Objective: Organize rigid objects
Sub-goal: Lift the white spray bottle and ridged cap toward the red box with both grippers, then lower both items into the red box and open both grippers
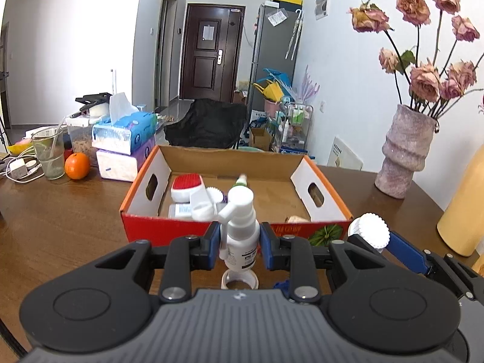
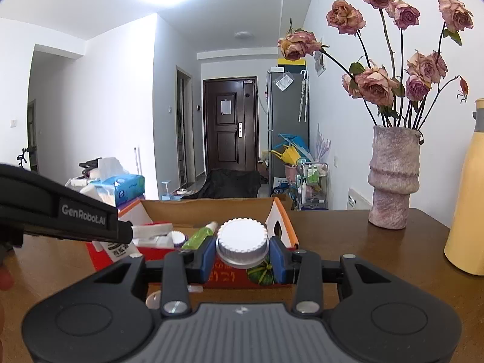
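My left gripper (image 1: 239, 242) clamps the upright spray bottle (image 1: 240, 224), my right gripper (image 2: 243, 254) the white ridged cap (image 2: 242, 240); the cardboard box (image 1: 320, 181) lies just ahead

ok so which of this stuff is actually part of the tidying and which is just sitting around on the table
Part of the job:
- spray bottle in the left gripper
- white ridged cap in the right gripper
- cardboard box
- tape roll

Just lying about:
- vase of dried roses
- tissue packs
- orange
- glass
- yellow bottle
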Demonstrator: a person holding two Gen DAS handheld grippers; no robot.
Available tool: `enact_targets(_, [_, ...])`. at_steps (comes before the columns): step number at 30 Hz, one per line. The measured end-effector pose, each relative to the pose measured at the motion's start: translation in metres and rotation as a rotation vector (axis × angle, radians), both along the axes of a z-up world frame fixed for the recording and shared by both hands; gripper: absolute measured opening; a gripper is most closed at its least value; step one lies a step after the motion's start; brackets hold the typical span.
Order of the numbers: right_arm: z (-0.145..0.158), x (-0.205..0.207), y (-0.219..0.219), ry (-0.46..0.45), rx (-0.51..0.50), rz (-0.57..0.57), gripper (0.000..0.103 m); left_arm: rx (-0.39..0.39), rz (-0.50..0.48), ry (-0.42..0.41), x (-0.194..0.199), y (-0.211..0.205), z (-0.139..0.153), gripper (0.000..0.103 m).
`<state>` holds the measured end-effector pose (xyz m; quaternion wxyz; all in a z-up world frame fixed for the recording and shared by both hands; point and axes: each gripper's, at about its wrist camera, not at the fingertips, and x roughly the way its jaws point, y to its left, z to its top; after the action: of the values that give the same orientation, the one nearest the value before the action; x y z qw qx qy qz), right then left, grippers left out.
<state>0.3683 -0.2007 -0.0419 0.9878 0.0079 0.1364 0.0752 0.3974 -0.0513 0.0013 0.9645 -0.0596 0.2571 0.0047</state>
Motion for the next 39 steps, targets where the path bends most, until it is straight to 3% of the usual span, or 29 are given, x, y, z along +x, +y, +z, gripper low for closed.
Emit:
enact_targets(16, [0.006, 0.044, 0.006, -0.033, 0.038, 0.0, 0.038, -0.05, 0.03, -0.031, 0.045, 0.011, 0.009, 0.029])
enact_targets(39, [0.001, 0.116, 0.007, -0.026, 0.052, 0.018, 0.038, -0.026, 0.069, -0.04, 0.118, 0.026, 0.004, 0.029])
